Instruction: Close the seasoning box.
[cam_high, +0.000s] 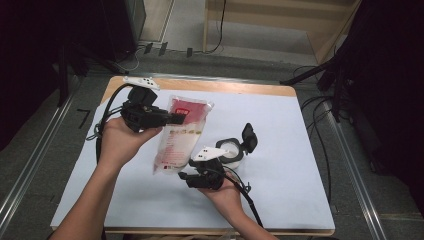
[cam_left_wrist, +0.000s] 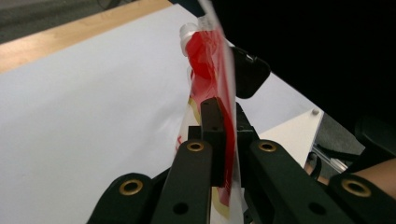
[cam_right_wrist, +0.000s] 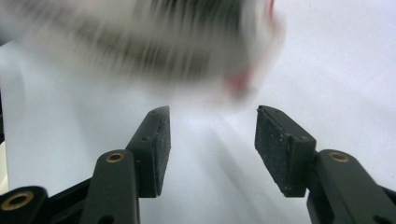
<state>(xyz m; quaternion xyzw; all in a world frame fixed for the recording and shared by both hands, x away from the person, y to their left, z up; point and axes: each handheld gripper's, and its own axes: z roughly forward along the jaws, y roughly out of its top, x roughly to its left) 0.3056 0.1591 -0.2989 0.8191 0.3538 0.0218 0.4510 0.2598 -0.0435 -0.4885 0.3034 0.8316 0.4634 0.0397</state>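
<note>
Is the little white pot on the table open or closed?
Open. The pot stands on the table with its black lid flipped up behind it, so the white inside shows from above.

My left tool (cam_high: 176, 119) is black with brass-coloured rivets. The pouch (cam_high: 179, 135) it grips is clear and whitish, red across its top, with small red print lower down. Beside the pouch, the white container (cam_high: 231, 151) has a black lid on my white-covered, wood-edged counter (cam_high: 280, 130).

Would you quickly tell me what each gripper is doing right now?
Left gripper: shut on the pouch, gripping its edge.
Right gripper: open, nothing between its pads.
</note>
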